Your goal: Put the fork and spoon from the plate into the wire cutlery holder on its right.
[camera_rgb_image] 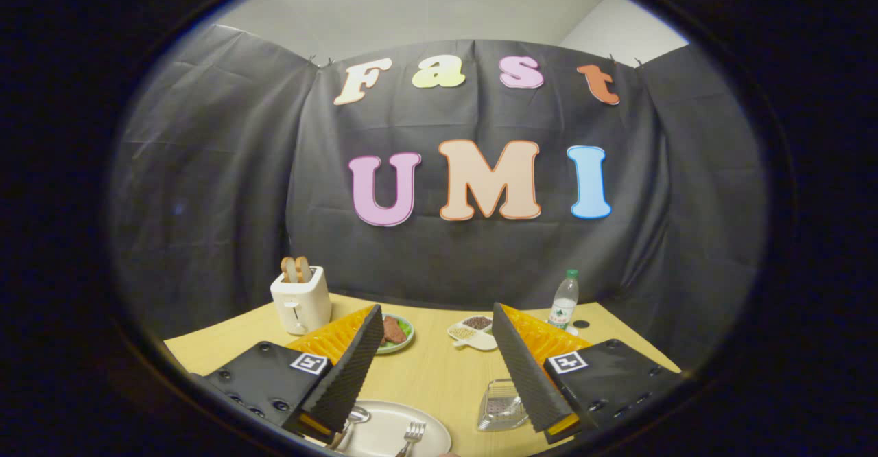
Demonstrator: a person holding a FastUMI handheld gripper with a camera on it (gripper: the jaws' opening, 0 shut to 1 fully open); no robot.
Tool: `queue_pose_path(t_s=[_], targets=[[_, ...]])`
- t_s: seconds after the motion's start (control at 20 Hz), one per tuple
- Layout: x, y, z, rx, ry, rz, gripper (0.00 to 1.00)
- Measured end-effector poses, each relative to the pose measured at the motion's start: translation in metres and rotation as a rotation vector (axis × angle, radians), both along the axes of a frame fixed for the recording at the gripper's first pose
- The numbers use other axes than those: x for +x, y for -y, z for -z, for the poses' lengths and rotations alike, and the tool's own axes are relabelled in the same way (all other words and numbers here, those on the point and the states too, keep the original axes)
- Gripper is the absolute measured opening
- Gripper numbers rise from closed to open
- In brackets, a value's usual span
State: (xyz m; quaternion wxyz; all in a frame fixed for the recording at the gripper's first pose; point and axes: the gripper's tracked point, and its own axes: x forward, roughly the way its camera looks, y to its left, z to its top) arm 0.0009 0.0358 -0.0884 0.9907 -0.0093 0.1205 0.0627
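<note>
The surface [425,375] is stretching pale and wooden under everything, running back to the dark cloth wall. The tongs [439,375] are hanging above its near part with the two fingers spread wide and nothing between them, so they are open and carrying nothing.

Beyond the fingers, a toaster [300,299] is standing with two slices of bread poking up, and a water bottle [564,299] is standing well apart from it on the other side. Between those, a green dish [405,337] is holding something reddish-brown, and a white divided dish [475,330] is holding small dark and pale bits.

Nearer, the plate [384,429] is lying just below the gap between the fingers, toward the left finger. The wire cutlery holder [501,405] is sitting beside it on the right, partly tucked behind the right finger.

On the plate, the spoon [355,417] is lying with its bowl close under the left fingertip, and the fork [411,433] is lying just beside it with its tines pointing away.

Neither piece is in the holder yet, so the step in hand seems to be the first pick. Doing it well probably means coming down over one handle, keeping the fingers across it rather than along it, and closing low enough to catch thin metal without scraping the plate or nudging the other piece.
</note>
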Motion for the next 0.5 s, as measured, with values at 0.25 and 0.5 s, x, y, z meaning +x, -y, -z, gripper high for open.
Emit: queue_pose_path(t_s=[0.25,0.5], targets=[[-0.011,-0.005,0.037,-0.034,-0.114,-0.012,1.0],[-0.024,-0.007,0.077,-0.061,-0.234,-0.038,1.0]])
